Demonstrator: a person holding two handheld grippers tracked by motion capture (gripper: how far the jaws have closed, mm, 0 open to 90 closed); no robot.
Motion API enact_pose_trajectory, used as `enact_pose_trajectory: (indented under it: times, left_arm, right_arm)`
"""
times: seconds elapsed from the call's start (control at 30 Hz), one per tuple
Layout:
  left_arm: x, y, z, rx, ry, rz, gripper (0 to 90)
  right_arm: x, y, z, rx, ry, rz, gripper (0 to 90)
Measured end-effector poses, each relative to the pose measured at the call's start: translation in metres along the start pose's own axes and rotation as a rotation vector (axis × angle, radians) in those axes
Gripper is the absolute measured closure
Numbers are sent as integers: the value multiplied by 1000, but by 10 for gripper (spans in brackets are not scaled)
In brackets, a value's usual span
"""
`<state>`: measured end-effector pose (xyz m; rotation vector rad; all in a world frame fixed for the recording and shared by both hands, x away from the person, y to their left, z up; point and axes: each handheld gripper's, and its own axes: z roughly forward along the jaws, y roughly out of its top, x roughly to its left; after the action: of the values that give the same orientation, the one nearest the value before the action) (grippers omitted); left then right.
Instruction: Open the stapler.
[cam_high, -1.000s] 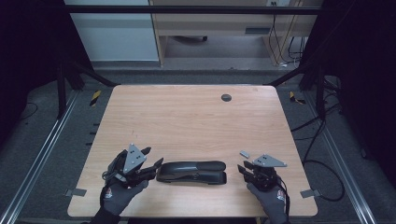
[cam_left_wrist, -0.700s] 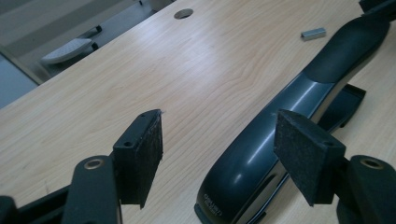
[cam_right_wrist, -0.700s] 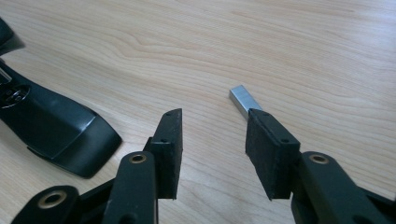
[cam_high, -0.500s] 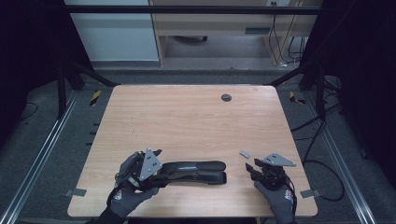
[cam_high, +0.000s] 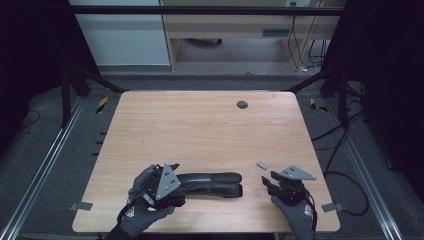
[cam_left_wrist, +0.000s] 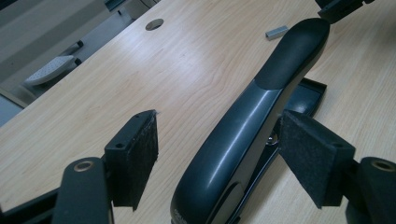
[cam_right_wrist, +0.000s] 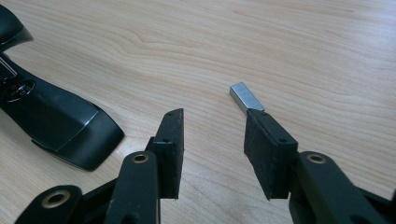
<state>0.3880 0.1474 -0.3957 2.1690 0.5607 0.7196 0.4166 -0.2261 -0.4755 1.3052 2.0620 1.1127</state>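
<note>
The black stapler lies at the lower middle of the worktop. The left gripper straddles its rear, jaws just opened and clear of it. The right gripper, jaws apart and just narrowing slightly, hovers before the staple strip. A skewed pinch could flick the strip away. No containers here.

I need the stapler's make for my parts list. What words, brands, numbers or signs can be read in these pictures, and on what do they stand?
No text can be read in full.
Stapler: raised lettering at the near end of its top arm, cut off by the frame edge in the left gripper view, unreadable.
Glove on the right hand: a small printed mark, too blurred to read.
</note>
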Motion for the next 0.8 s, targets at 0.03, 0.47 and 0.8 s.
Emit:
enact_pose_trajectory:
  times: [0.03,0.47,0.8]
  left_arm:
    - [-1,0,0,-1,-1,0,281]
    - [-10,-1,7,25,-11,32,280]
    - [-21,2,17,42,-2,74,275]
  right_arm:
    - [0,0,0,-2,0,-3,586]
    - [2,0,0,9,9,0,615]
    - [3,0,-1,10,15,3,647]
